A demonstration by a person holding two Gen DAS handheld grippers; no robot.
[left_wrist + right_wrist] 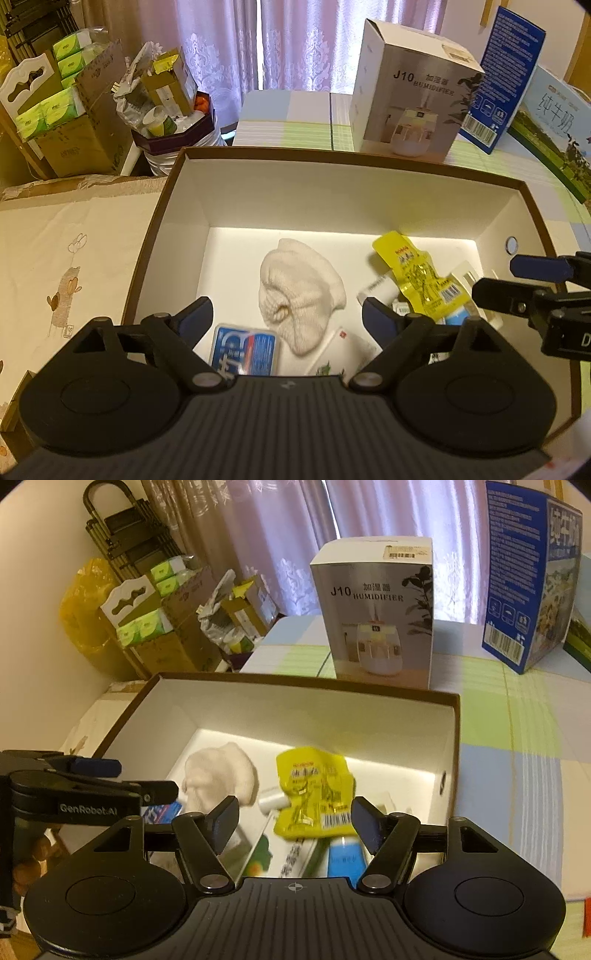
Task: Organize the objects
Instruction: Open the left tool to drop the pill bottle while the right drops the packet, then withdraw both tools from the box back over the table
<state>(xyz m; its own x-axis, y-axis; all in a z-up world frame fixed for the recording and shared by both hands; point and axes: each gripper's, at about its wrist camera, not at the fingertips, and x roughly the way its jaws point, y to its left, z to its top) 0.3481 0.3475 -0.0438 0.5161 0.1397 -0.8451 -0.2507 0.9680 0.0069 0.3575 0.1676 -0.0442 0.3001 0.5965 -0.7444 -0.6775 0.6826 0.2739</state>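
Both grippers hover over the near edge of an open box point(177, 206) with a brown rim and white inside. On the left, the left gripper point(288, 314) has its jaws spread wide with nothing between them; the right gripper point(291, 819) likewise stands apart and empty. Inside the box, from left to right, lie a blue packet point(245, 350), a white knitted cloth point(301, 291), a yellow pouch point(314, 794) and a blue-and-white tube point(347, 860) (partly under the pouch). Beneath the box spreads a tablecloth point(517, 768) checked in pale green, blue and white. Farther back stand a humidifier carton point(380, 616) and, to its right, a blue milk carton point(517, 590). Pink curtains point(288, 40) hang behind, with stacked cardboard boxes point(81, 140) at far left.
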